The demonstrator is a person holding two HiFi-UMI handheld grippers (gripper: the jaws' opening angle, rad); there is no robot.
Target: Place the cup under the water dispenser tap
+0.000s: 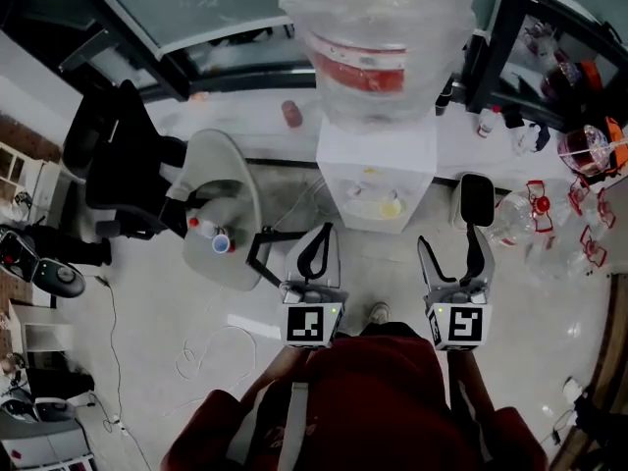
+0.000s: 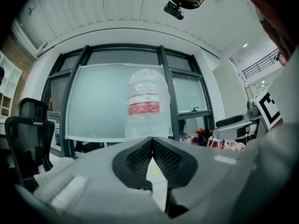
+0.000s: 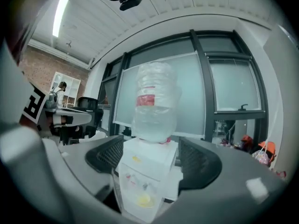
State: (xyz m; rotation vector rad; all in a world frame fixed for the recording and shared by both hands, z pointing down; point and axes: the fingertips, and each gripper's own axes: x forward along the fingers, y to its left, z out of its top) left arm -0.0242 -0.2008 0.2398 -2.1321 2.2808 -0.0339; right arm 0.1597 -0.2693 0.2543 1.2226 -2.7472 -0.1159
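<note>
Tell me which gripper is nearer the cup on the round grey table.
Left. The left gripper, jaws shut, is just right of the cup. The right gripper, jaws open, is farther right, past the left one, facing the water dispenser.

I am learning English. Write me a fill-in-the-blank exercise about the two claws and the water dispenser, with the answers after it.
1. The left claw is ___, with nothing in it.
2. The right claw is ___, and it holds nothing.
3. The band on the big bottle atop the water dispenser is ___ in colour.
Missing words: shut; open; red.
</note>
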